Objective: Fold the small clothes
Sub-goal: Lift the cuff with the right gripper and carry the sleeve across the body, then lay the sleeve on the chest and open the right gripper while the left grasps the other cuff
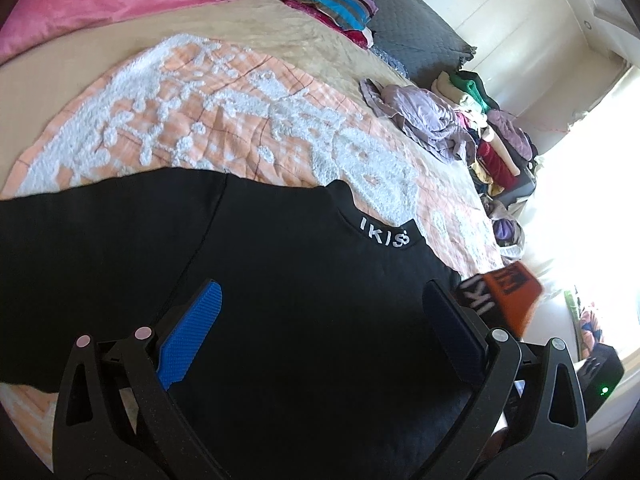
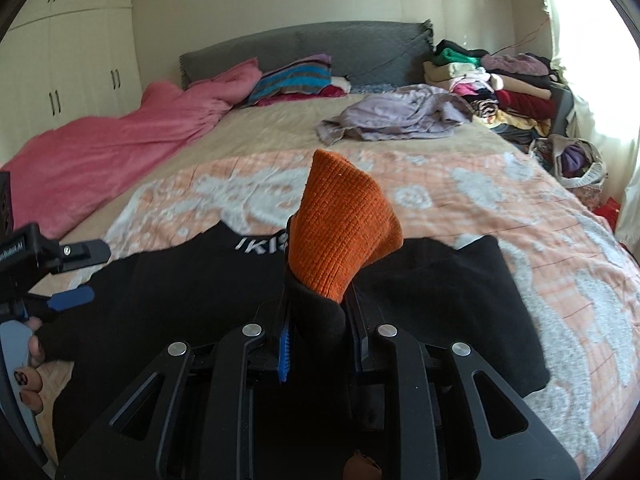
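A: Right tool (image 2: pixel 320 344) first. State?
B: Jaws drawn in tight on the orange cuff (image 2: pixel 344 236) of the black top (image 2: pixel 192 304). Black fabric bunched between the blue pads (image 2: pixel 285 356), orange end sticking up past the tips.
A: Left tool (image 1: pixel 316 332)?
B: Jaws wide apart, nothing between them. It hangs over the chest of the black top, pads not clearly touching the cloth, cannot tell for sure. In the right wrist view the left tool shows at the left edge with a hand (image 2: pixel 28 364) on its handle, painted nails.
A: Where's the garment?
B: Black top lies spread flat on the peach and white blanket (image 2: pixel 500 216), collar away from the person, white lettering (image 1: pixel 385 233) on the collar. One sleeve stretched out flat to the left, the other lifted by its cuff in the right tool.
A: Around it?
B: Blanket sits on a beige bed cover (image 2: pixel 272 128). Pink duvet (image 2: pixel 112 148) along the left side, striped pillow (image 2: pixel 296 78) at the grey headboard (image 2: pixel 320 46), crumpled lilac cloth (image 2: pixel 400 116) further up the bed, well apart from the top. Pile of folded clothes (image 2: pixel 492 84) beside the bed on the right, white wardrobe (image 2: pixel 68 52) far left.
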Motion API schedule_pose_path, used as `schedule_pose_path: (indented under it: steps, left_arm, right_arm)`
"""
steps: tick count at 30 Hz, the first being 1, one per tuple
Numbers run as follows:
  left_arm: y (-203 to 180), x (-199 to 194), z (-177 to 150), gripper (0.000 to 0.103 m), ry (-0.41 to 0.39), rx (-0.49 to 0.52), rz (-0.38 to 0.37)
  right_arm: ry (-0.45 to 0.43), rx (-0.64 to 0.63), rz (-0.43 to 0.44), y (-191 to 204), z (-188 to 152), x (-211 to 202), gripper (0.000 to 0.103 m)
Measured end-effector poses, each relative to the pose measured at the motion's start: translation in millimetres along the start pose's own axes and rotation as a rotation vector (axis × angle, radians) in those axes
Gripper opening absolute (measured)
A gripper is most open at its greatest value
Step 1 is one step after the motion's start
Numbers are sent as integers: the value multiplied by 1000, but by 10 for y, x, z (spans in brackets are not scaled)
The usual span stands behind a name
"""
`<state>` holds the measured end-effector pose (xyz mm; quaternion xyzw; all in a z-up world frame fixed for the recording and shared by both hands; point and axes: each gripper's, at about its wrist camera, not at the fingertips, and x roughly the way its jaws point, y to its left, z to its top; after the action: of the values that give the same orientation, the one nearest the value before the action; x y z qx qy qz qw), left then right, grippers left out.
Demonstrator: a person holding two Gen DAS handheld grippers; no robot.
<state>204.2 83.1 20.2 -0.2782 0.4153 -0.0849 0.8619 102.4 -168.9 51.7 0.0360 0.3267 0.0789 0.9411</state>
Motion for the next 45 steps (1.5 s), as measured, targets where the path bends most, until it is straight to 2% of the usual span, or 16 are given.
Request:
schedule_pose_path:
  steps: [5, 9, 12, 14, 16, 18, 20, 22, 28, 33, 35, 37, 40, 45]
  left_arm:
    - [46, 84, -48, 93, 34, -23, -31]
    - [79, 129, -97, 92, 55, -39, -59]
    - [79, 161, -145, 90, 78, -44, -84]
    - [82, 176, -170, 88, 95, -49, -104]
    - [79, 196, -208, 86, 116, -54, -121]
    - [69, 211, -241, 83, 131, -51, -129]
    - [47, 234, -278, 72, 151, -45, -150]
    - [22, 278, -324, 67, 180, -47, -180]
    - [-87, 454, -473, 67, 250, -45, -204]
    - [-221, 612, -554, 43, 266, -17, -184]
    - [-302, 643, -562, 14, 266, 24, -170]
    - [-327, 613, -531, 2, 253, 34, -171]
    - [-348, 501, -444, 1, 229, 34, -211]
    - [-454, 159, -261, 1, 136, 84, -234]
  right_arm:
    - [38, -20, 47, 158, -102, 112, 22]
    - [69, -43, 96, 276, -212, 146, 29]
    - [88, -64, 133, 345, -300, 118, 46]
    - [101, -84, 167, 399, -367, 71, 46]
    - [108, -107, 184, 452, -434, 15, 56]
    - [117, -116, 216, 470, -501, -53, 57]
    - [128, -98, 248, 447, -543, -127, 59]
    - [132, -74, 267, 404, -565, -194, 59]
    - [107, 5, 227, 104, -559, -408, 60]
    - [99, 83, 192, -175, -570, -486, 60]
    - [99, 110, 177, -278, -577, -500, 60]
    - [101, 123, 169, -332, -594, -533, 60]
    - [92, 130, 152, -398, -606, -594, 60]
    - [81, 152, 134, -507, -600, -626, 60]
